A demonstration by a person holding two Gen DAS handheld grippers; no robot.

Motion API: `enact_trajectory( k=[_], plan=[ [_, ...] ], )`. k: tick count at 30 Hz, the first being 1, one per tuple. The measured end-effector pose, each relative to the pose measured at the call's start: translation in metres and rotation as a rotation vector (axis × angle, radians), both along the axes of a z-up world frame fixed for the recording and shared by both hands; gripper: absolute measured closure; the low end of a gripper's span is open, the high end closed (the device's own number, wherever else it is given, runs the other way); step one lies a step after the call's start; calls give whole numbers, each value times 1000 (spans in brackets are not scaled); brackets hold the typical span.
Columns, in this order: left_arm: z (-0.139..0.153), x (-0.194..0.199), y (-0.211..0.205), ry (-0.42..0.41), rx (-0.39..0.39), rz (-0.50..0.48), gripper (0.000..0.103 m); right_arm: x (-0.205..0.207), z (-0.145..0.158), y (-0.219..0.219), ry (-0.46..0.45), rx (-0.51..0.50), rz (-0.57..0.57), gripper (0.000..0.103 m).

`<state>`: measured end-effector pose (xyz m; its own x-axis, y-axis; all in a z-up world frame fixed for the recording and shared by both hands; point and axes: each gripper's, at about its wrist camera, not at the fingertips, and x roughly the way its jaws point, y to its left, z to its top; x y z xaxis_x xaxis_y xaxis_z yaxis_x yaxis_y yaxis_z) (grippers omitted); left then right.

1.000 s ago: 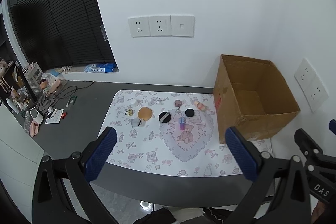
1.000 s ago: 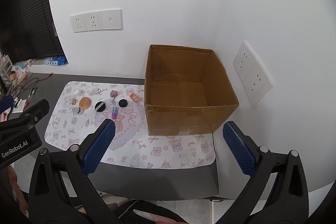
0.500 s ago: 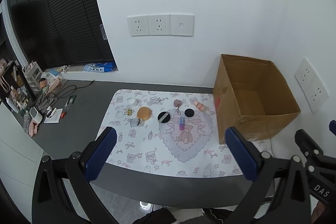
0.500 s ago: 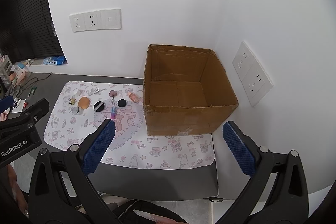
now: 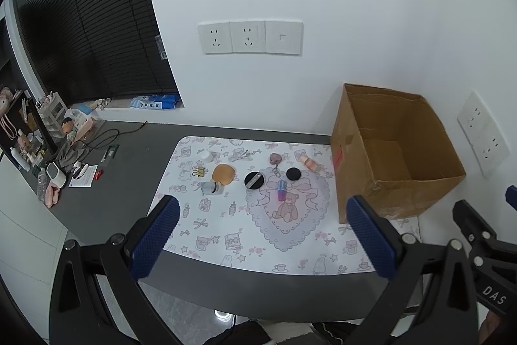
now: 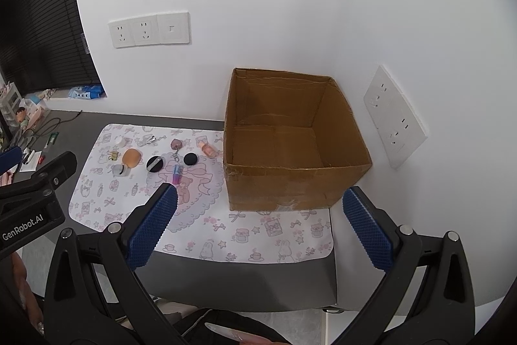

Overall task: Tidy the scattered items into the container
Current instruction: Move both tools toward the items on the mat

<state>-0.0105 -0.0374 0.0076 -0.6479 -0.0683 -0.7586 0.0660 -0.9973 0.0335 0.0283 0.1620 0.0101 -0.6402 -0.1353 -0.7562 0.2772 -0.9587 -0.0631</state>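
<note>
An open, empty cardboard box [image 5: 397,151] [image 6: 290,138] stands at the mat's right end. Small items lie scattered on the printed mat [image 5: 232,215] [image 6: 226,235]: an orange puff [image 5: 223,173] [image 6: 131,156], a black round compact [image 5: 254,180] [image 6: 155,164], a black disc [image 5: 293,173] [image 6: 190,158], a pink-blue tube [image 5: 281,189] [image 6: 176,174], a pink keychain [image 5: 275,158] [image 6: 176,144], a peach bottle [image 5: 310,164] [image 6: 208,149], a clear jar [image 5: 210,188] [image 6: 119,170]. My left gripper [image 5: 263,231] and right gripper [image 6: 260,222] hover open above the table's near edge, holding nothing.
A grey desk [image 5: 129,164] carries the mat. Cables, toys and small bottles clutter its far left [image 5: 58,157]. White walls with socket plates [image 5: 250,37] [image 6: 392,118] close in behind and to the right of the box.
Both views have drifted slightly, and the mat and box sit a little further off. Both grippers stay open and empty.
</note>
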Motion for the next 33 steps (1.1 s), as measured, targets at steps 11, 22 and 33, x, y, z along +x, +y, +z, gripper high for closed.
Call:
enact_trajectory(
  k=[11, 22, 33],
  plan=[
    [-16, -15, -43, -20, 25, 61, 0, -12, -8, -32, -16, 5, 78, 0],
    [-41, -52, -116, -36, 3, -4, 0, -23, -24, -118, -26, -1, 143, 0],
    [-87, -94, -156, -50, 7, -101, 0, -25, -72, -185, -48, 16, 200, 0]
  ],
)
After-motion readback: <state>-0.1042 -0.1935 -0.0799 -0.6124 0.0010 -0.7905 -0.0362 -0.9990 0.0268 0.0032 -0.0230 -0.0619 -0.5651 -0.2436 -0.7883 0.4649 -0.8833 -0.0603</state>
